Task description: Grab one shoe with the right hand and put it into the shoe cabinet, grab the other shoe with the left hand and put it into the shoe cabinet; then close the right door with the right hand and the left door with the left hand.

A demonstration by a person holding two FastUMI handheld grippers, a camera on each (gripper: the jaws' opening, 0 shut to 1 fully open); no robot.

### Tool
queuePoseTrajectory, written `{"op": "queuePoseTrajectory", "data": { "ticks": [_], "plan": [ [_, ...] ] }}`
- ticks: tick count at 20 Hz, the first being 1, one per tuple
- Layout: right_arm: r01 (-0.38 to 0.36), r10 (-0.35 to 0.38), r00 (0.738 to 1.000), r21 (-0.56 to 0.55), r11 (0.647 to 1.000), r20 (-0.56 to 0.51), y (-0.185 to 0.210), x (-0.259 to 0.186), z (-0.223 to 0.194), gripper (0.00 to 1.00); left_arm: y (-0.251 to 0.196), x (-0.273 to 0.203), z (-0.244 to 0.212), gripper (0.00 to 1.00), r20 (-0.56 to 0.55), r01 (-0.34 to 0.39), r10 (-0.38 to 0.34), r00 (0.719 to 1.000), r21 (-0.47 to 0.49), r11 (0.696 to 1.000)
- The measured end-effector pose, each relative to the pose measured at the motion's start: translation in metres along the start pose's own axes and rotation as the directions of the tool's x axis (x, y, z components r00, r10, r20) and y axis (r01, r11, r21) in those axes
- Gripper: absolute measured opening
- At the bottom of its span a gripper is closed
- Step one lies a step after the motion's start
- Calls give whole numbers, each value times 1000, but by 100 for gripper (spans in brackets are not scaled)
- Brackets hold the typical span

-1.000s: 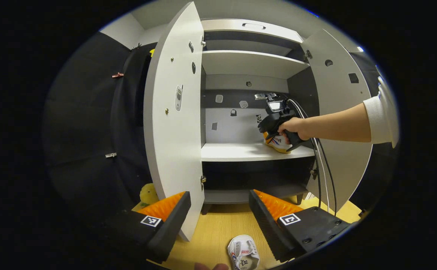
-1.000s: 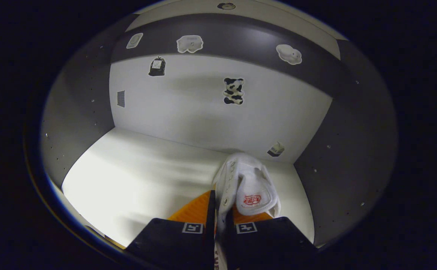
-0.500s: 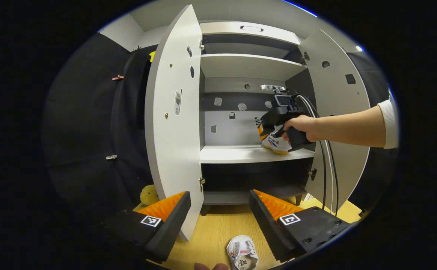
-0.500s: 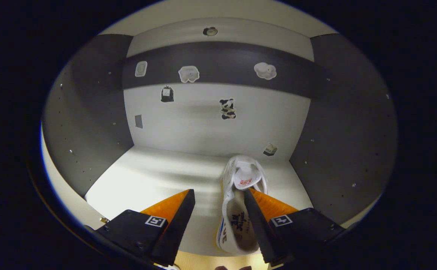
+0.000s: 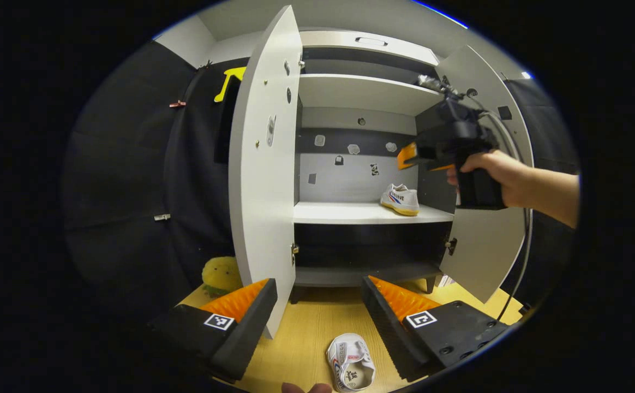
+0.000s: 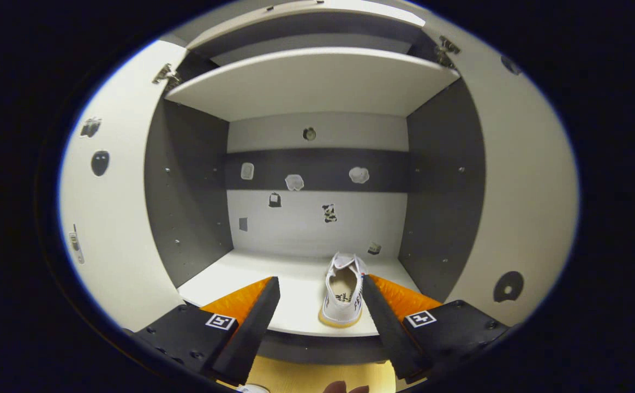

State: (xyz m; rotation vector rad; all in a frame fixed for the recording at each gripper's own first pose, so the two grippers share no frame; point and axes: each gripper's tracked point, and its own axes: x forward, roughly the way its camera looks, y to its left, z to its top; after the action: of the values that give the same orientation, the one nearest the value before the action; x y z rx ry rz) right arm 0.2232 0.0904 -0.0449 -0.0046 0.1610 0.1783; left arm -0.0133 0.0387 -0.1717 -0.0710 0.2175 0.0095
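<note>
A white shoe [image 5: 400, 198] with coloured side stripes stands on the cabinet's middle shelf [image 5: 350, 213], at its right end; in the right gripper view the same shoe [image 6: 343, 289] points its heel toward me. My right gripper [image 6: 317, 295] is open, drawn back out of the cabinet, and a hand holds it [image 5: 407, 155] in front of the right door [image 5: 486, 240]. The second white shoe [image 5: 351, 368] lies on the wooden floor [image 5: 306, 338], just below my open left gripper [image 5: 320, 305]. Both doors stand open; the left door [image 5: 263, 164] rises directly ahead of my left finger.
A yellow plush toy [image 5: 221, 274] sits on the floor left of the left door. An upper shelf [image 6: 312, 82] and a dark lower compartment [image 5: 369, 245] bound the middle shelf. Cables hang from the right gripper along the right door.
The right gripper let go of the shoe on the middle shelf, opened, and pulled back up and out of the cabinet. The left gripper stayed almost still above the floor shoe.
</note>
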Motion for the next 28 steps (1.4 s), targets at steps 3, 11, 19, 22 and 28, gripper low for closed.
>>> {"op": "queuePoseTrajectory", "data": {
  "ticks": [3,11,19,22,28],
  "plan": [
    [-39,37,998,42,998,58,12,-59,18,97,0,-9,-47,99,-68,27,-29,997,-27,999],
    [-46,42,991,33,998,130,-10,-154,40,96,-22,-25,-177,99,-220,95,-78,972,71,993],
    [25,-23,989,-11,1000,143,-52,-202,54,96,-36,19,-258,89,-278,106,-63,958,140,984],
    [57,-51,988,-33,998,145,-67,-211,58,96,-40,34,-265,71,-272,106,-70,960,121,987],
    [87,-80,985,-40,995,150,-86,-225,61,96,-53,48,-268,60,-285,161,-122,951,118,980]
  ]
}}
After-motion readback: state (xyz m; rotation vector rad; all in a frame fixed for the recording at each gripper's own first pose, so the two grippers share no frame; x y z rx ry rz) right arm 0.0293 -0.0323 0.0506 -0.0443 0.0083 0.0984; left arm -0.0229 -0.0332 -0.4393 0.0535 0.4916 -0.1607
